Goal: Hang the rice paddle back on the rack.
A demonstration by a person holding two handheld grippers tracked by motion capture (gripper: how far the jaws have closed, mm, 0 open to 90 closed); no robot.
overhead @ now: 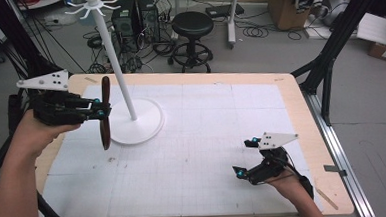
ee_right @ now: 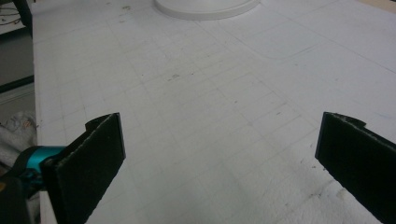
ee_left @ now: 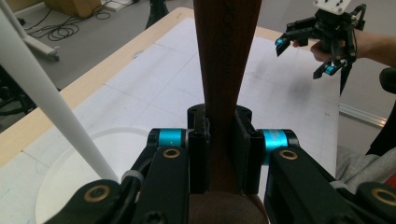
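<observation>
A: Currently, what does the left gripper hold?

B: Its jaws are clamped on a brown wooden piece, held upright above the table's left edge, just beside the white stand. In the left gripper view, the piece's top is cut off and its identity is unclear.

A: And the right gripper?

B: Jaws spread wide, empty, near the table's front right corner. The stand's base is cropped in its view.

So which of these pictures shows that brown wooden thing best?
The high view: there the whole wooden piece shows, long and narrow, standing upright off the table, clamped in the left gripper beside the white stand. The left gripper view shows its middle close up between the jaws. The right gripper view looks across the table.
</observation>
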